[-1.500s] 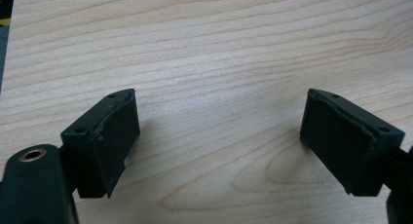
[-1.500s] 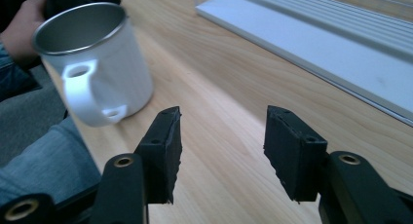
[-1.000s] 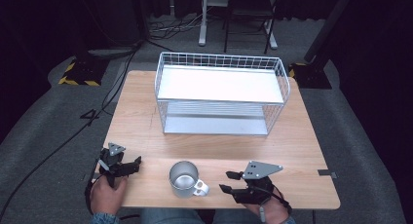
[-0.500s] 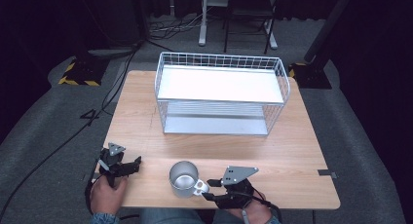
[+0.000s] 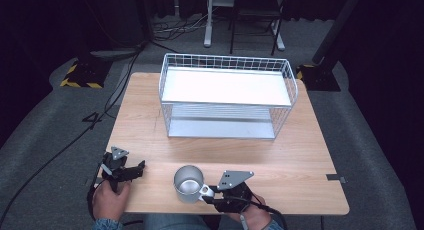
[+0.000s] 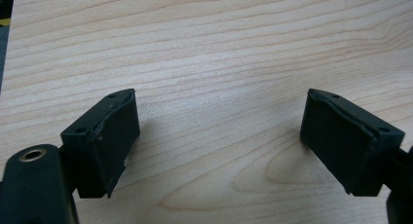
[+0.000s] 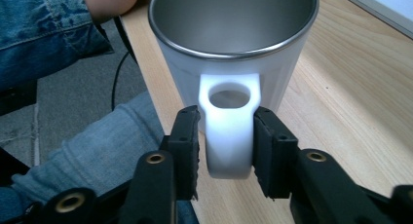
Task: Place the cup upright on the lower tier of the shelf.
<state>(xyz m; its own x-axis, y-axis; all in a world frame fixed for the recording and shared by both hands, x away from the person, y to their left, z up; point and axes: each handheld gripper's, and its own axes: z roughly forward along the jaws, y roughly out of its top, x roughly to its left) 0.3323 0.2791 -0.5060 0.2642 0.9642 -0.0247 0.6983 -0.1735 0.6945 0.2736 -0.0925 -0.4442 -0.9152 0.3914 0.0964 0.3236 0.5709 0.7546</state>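
Note:
A white mug (image 5: 188, 183) with a steel inside stands upright near the table's front edge, its white handle (image 7: 229, 129) turned toward my right gripper. My right gripper (image 5: 214, 195) is shut on that handle, one black pad pressed on each side (image 7: 227, 153). At the front left corner my left gripper (image 5: 135, 170) rests low over bare wood, open wide with nothing between its jaws (image 6: 219, 146). A white wire basket shelf (image 5: 227, 95) with two tiers stands at the back middle of the table.
The wooden table (image 5: 305, 155) has bare room between the basket and the mug. A person's denim sleeve (image 7: 44, 24) and trouser leg (image 7: 102, 151) lie beyond the table's edge in the right gripper view. Cables (image 5: 75, 135) run on the grey floor at left.
My right gripper moved left from the front right to the mug and closed on its handle. The left gripper stayed where it was, open.

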